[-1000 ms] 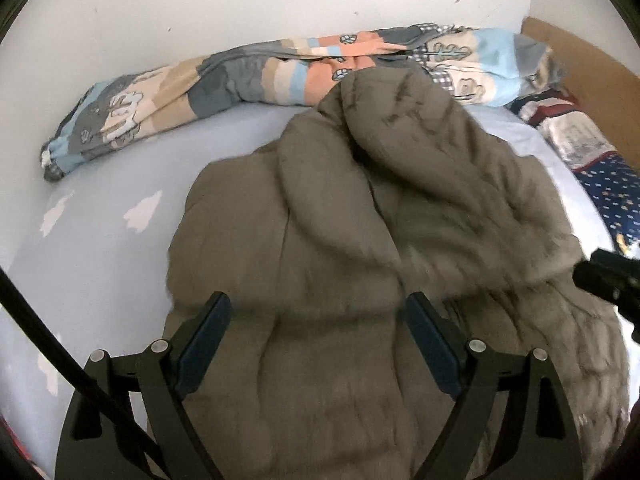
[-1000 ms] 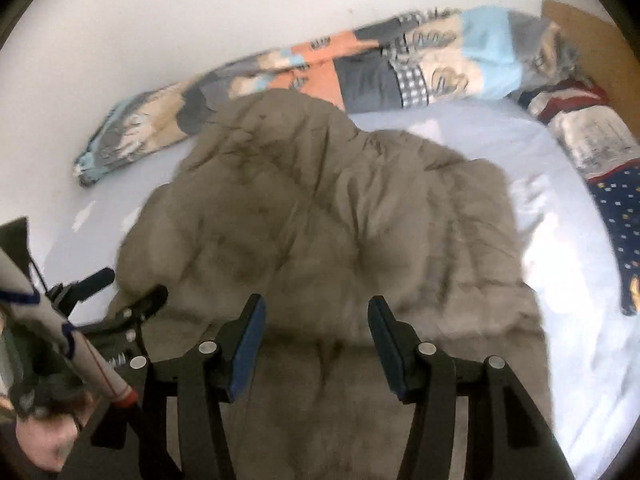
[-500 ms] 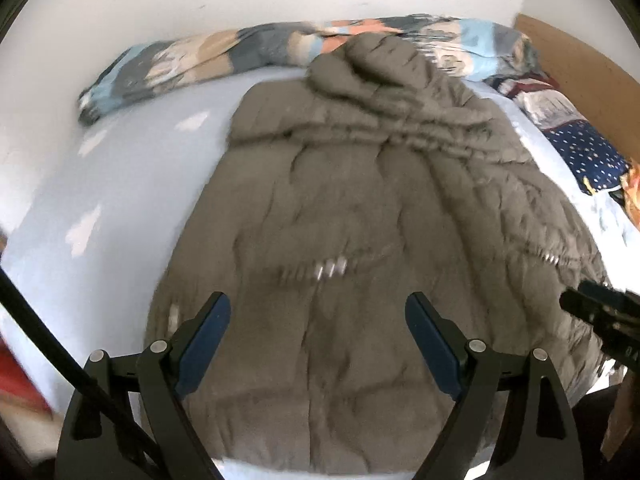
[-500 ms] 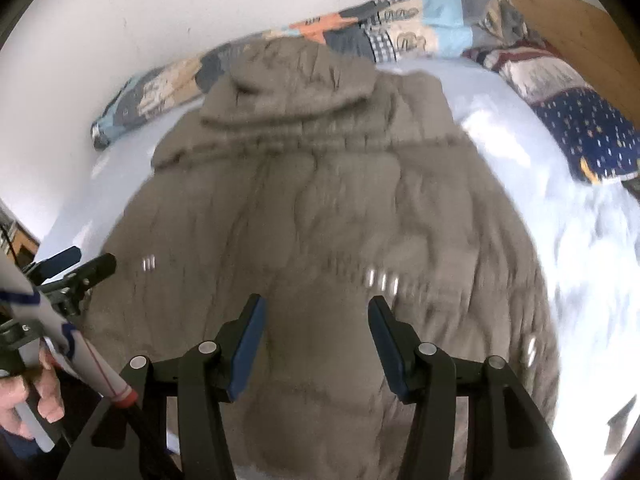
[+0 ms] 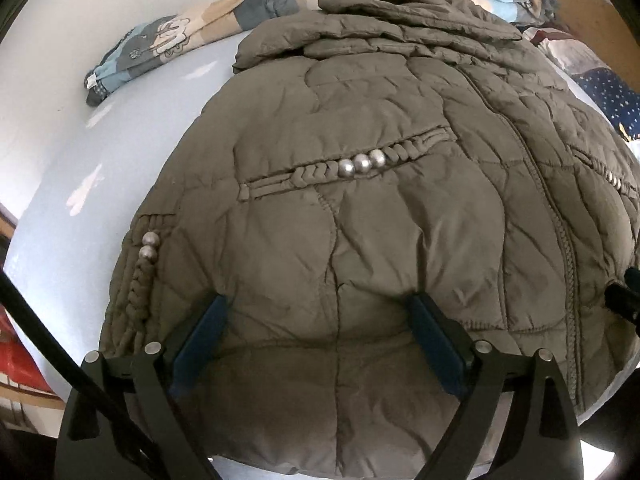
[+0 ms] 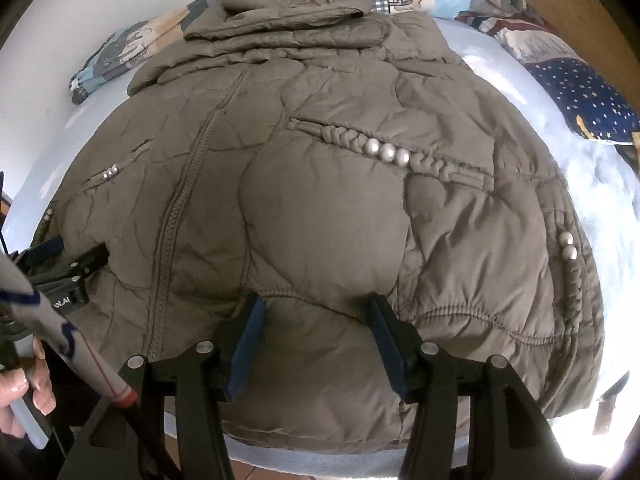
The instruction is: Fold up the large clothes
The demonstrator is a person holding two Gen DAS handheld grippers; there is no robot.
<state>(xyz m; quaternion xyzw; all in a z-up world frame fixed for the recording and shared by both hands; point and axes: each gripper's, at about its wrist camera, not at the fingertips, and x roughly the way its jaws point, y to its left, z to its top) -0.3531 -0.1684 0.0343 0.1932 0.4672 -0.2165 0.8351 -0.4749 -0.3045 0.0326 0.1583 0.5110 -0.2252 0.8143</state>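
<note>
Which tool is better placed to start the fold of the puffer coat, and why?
Probably the left tool: it sits near the coat's side edge with the bead trim, open wide. The right tool sits over the middle panel, farther from any edge.

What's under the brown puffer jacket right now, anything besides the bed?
Around the jacket only the pale blue bedsheet shows. The hood lies over the patterned quilt by the wall. Whatever is beneath the jacket's body is covered.

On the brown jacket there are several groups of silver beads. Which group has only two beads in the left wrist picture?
The group at the jacket's left edge, stacked one above the other on the vertical braid. The central pocket group has three beads in a row.
</note>
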